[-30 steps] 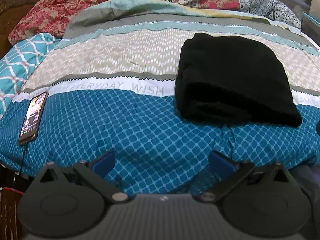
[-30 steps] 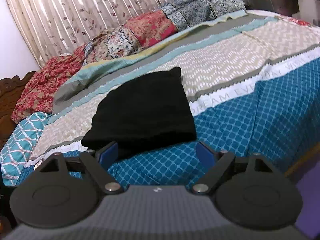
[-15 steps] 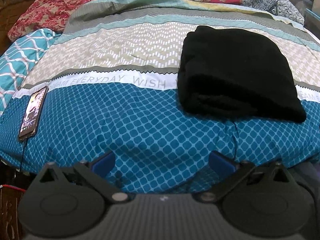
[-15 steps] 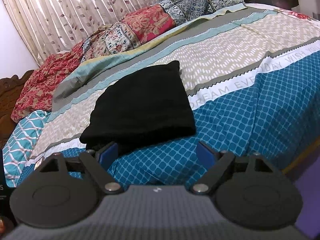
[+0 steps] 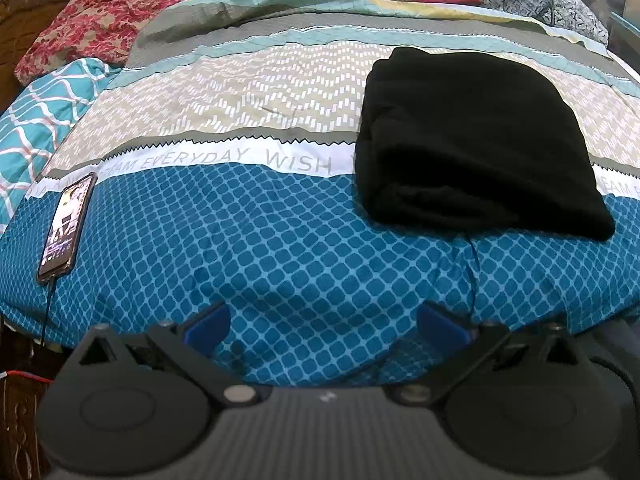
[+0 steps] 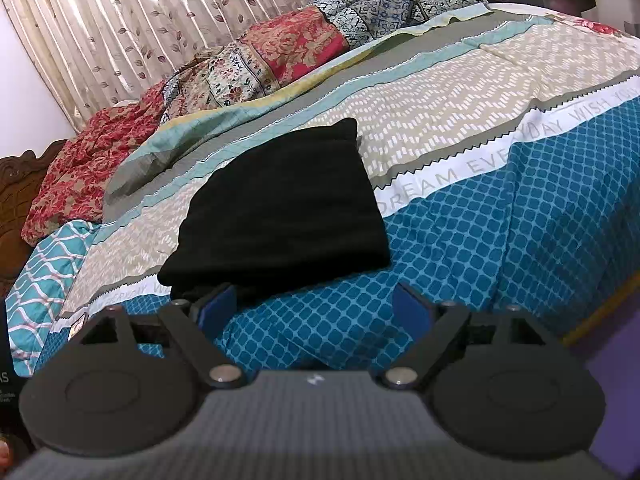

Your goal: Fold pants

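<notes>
Black pants (image 5: pixel 476 148) lie folded into a thick rectangle on the bed, across the white lettered stripe of the cover. In the right wrist view the same pants (image 6: pixel 284 208) rest just beyond the fingers. My left gripper (image 5: pixel 324 326) is open above the blue patterned near edge of the bed, well short and left of the pants, with nothing between its blue pads. My right gripper (image 6: pixel 316 308) is open too, empty, its left pad (image 6: pixel 218 304) close in front of the pants' near corner without gripping it.
A phone (image 5: pixel 66 228) with a lit screen and a cable lies on the bed's left edge. Bunched floral quilts (image 6: pixel 256 60) line the far side under a curtain (image 6: pixel 160 12). A carved wooden headboard (image 5: pixel 36 4) stands at the left.
The left wrist view has tipped slightly, so the bed and pants sit a little higher in frame. Both grippers stay open and the pants have not moved.
</notes>
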`<state>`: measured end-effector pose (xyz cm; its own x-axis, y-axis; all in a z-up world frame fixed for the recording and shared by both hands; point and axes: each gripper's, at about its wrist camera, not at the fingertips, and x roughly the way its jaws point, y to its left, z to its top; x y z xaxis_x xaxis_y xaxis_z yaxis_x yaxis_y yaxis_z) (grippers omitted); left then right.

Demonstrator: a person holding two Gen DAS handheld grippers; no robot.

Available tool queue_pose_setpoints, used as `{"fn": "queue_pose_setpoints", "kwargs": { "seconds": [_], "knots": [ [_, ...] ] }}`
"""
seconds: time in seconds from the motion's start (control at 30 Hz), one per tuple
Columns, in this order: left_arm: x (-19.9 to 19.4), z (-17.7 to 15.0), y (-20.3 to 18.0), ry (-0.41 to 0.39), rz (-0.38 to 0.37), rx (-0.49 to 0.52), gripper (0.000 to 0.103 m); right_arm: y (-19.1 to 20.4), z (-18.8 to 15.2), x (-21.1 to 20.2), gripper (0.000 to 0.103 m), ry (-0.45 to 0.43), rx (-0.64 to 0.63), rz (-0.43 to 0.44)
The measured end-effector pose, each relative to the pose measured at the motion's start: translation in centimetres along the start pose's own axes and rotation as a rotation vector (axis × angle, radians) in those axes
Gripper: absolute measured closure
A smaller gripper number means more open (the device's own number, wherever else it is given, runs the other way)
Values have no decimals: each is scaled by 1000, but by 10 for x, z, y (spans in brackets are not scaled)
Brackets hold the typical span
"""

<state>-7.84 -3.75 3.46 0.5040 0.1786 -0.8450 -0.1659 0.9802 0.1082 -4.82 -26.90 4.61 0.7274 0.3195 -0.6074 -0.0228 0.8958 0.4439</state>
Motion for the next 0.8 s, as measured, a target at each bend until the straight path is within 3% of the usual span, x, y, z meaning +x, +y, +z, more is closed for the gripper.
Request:
{"fn": "queue_pose_setpoints", "kwargs": {
  "seconds": [0.8],
  "knots": [
    [6,-5,0,29,3,18,0,-4,1,1,16,15,22,4]
  ]
}}
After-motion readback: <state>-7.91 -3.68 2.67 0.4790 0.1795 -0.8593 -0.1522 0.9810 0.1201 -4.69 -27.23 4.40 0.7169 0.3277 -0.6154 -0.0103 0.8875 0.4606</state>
